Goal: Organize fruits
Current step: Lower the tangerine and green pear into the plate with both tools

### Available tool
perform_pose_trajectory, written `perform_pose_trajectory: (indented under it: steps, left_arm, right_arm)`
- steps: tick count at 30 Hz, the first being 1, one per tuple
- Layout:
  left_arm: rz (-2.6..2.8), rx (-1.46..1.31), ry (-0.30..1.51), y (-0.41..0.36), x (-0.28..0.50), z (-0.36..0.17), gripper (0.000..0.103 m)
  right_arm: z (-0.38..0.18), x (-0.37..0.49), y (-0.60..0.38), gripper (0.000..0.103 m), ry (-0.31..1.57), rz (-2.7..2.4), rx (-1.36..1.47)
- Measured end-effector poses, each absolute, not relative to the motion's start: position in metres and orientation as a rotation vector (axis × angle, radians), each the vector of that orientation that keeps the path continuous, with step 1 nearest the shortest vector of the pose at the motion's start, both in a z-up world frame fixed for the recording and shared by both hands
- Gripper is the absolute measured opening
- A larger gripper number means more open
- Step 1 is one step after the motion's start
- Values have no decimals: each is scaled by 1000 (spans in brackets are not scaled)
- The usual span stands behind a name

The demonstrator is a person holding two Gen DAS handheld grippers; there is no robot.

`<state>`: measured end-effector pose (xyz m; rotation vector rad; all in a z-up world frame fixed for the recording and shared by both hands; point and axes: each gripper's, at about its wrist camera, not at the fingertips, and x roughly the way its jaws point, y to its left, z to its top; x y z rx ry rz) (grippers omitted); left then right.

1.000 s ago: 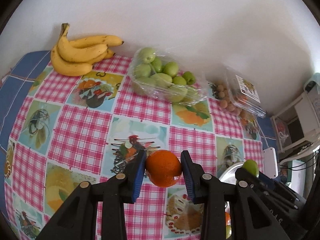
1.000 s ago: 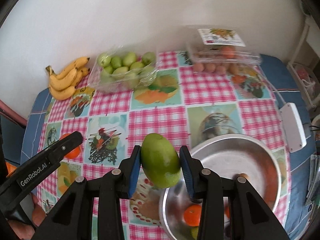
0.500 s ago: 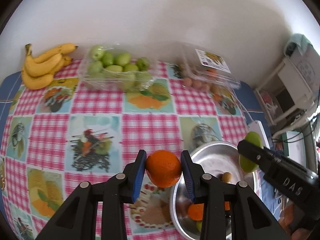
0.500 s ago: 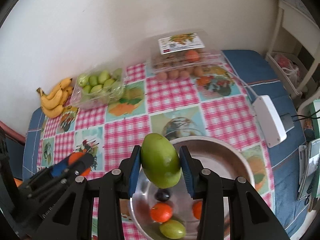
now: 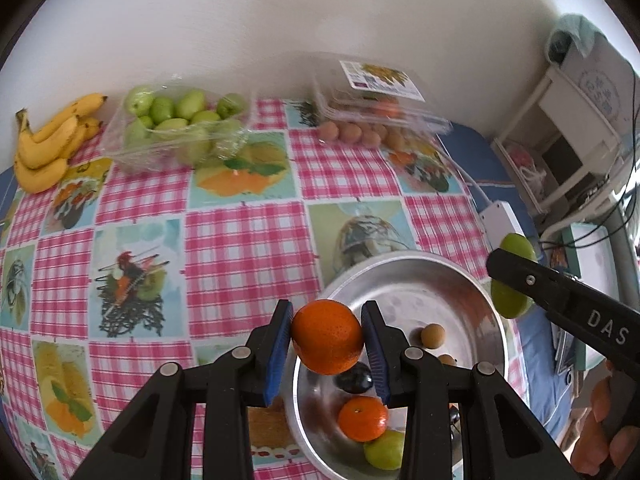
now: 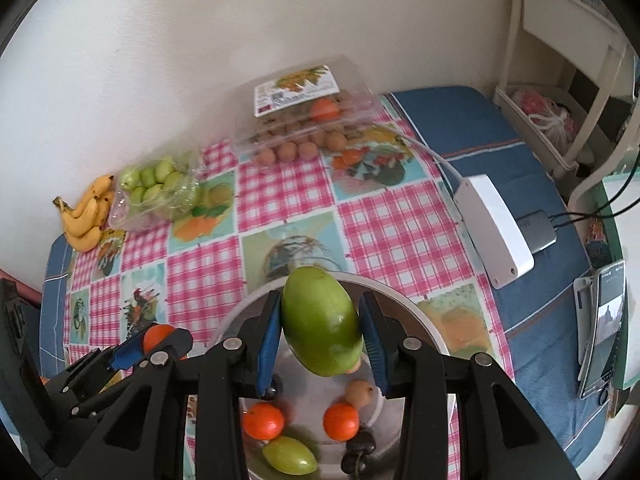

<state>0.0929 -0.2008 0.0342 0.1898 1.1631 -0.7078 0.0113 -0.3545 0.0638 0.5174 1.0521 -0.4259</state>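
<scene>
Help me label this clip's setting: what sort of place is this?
Probably a room in a home, not a lab: a table against a plain wall with a fruit-print checked tablecloth, a metal bowl and bananas, and a phone charging alongside.

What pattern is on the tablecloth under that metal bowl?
Pink-and-white gingham squares alternating with pale blue fruit and food picture panels on the tablecloth; clearest in the left wrist view.

Middle of worktop [image 5: 240,248] bare, open passage; back edge blocked by bananas [image 5: 48,140], box of green fruit [image 5: 176,128], clear box [image 5: 372,116]; bowl [image 6: 432,344] floor crowded with small fruit; white box [image 6: 494,224] beside bowl.
</scene>
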Motion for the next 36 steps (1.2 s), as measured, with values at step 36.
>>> perform_pose_trajectory:
  steps: [36]
  left_arm:
    - [-693, 357, 1247, -236, 73, -26, 38]
  right_arm:
    - [-23, 42, -335, 41, 1288, -324, 553]
